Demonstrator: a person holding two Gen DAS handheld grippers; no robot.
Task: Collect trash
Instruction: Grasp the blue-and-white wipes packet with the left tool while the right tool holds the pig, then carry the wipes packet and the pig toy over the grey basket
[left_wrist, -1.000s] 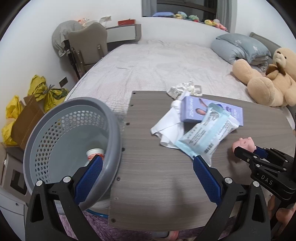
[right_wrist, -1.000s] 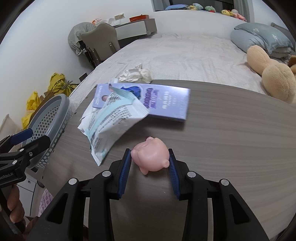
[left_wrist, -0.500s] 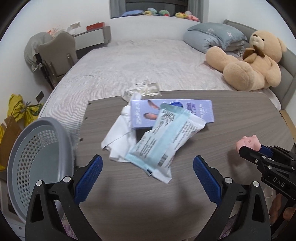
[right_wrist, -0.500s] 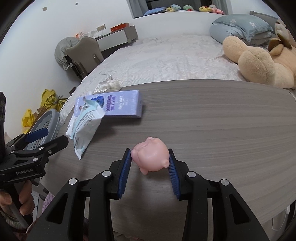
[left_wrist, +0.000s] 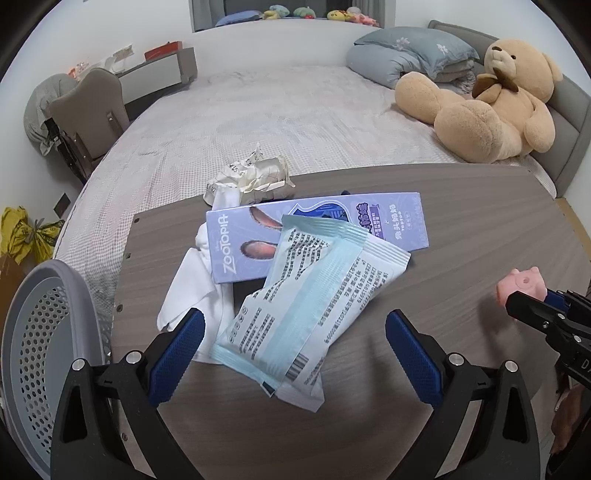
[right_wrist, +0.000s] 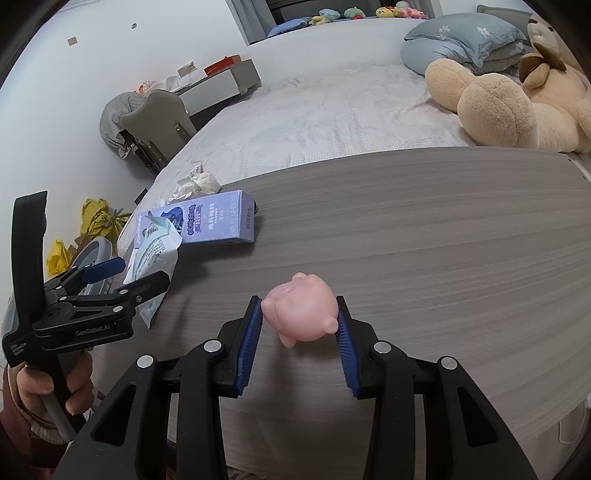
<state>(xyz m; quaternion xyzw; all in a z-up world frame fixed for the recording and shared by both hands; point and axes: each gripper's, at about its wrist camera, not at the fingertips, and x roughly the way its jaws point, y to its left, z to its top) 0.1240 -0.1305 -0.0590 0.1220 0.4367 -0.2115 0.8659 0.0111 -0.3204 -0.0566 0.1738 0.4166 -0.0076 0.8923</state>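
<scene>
A light blue and white wrapper (left_wrist: 314, 306) lies on the wooden table (left_wrist: 480, 229), partly over a purple Zootopia box (left_wrist: 317, 229) and a white tissue (left_wrist: 192, 291). Crumpled paper (left_wrist: 251, 173) sits at the table's far edge. My left gripper (left_wrist: 295, 339) is open, its pads on either side of the wrapper's near end. My right gripper (right_wrist: 300, 325) is shut on a pink pig toy (right_wrist: 301, 310) just above the table; it also shows in the left wrist view (left_wrist: 521, 288). A grey perforated bin (left_wrist: 40, 332) stands off the table's left edge.
A bed (left_wrist: 295, 110) lies behind the table, with a teddy bear (left_wrist: 487, 107) and grey pillows (left_wrist: 410, 51). A chair (left_wrist: 88, 110) and desk (left_wrist: 159, 70) stand at the back left. Yellow bags (left_wrist: 22, 236) lie on the floor at left.
My left gripper swung right from over the bin to the trash pile and closed in on the wrapper. My right gripper kept hold of the pig and drifted right.
</scene>
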